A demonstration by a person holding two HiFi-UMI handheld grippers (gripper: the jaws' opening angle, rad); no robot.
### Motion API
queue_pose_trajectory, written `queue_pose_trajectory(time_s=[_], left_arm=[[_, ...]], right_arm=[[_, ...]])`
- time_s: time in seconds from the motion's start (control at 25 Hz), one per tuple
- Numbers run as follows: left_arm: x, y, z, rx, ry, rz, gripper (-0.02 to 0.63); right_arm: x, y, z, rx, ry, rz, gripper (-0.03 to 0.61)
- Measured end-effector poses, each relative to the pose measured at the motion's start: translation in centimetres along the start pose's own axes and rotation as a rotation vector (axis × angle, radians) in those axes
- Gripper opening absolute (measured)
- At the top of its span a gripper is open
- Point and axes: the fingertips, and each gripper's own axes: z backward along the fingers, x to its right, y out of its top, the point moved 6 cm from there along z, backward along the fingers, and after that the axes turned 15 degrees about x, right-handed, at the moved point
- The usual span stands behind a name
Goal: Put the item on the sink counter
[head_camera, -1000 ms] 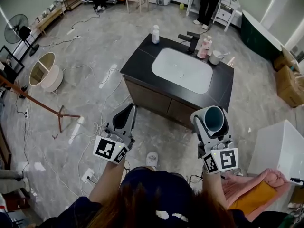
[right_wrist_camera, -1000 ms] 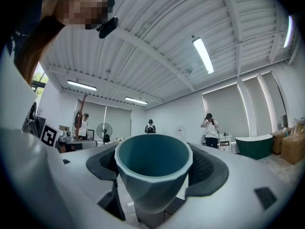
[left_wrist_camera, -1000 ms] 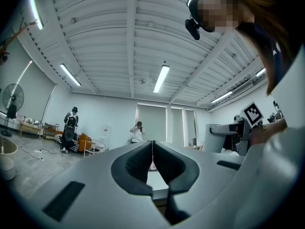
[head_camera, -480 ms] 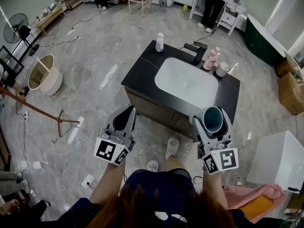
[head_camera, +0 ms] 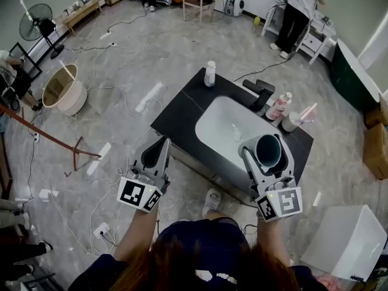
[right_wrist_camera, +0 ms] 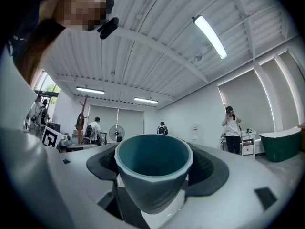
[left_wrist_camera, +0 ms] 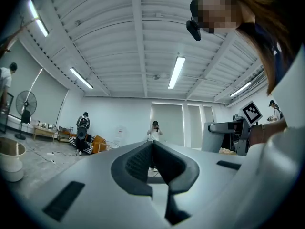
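Only the right gripper view shows the tapered teal-blue cup (right_wrist_camera: 152,175) pinched upright between the right gripper's (head_camera: 265,157) pads; the head view places it over the near edge of the black-topped sink table (head_camera: 182,109); the left gripper (left_wrist_camera: 153,146), jaws pressed together on nothing, points forward near that table's left corner.

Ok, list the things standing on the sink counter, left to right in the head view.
white bottle → black faucet → pink bottle → white cup
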Motion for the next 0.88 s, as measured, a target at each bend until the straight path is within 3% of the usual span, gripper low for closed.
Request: queue_pose_trajectory(time_s=[0.36,0.68,0.88], left_arm=[[-0.1,-5.2,-10.6,-0.019,0.066,-0.027,0.02],[-3.3,-8.2,-17.8,-0.054,0.085,-0.018,0.02],[-8.1,-10.5,-22.5,-0.057,0.034,0.007,0.02]], right_arm=[[11.6,-3.4,-7.2,-0.031,0.05,-0.053,0.407],[16.7,-6.4,-13.8,-0.065,0.047,-0.094,0.407],[17.8,-8.5,-18.9,-0.069,0.004,-0.073,0.407]])
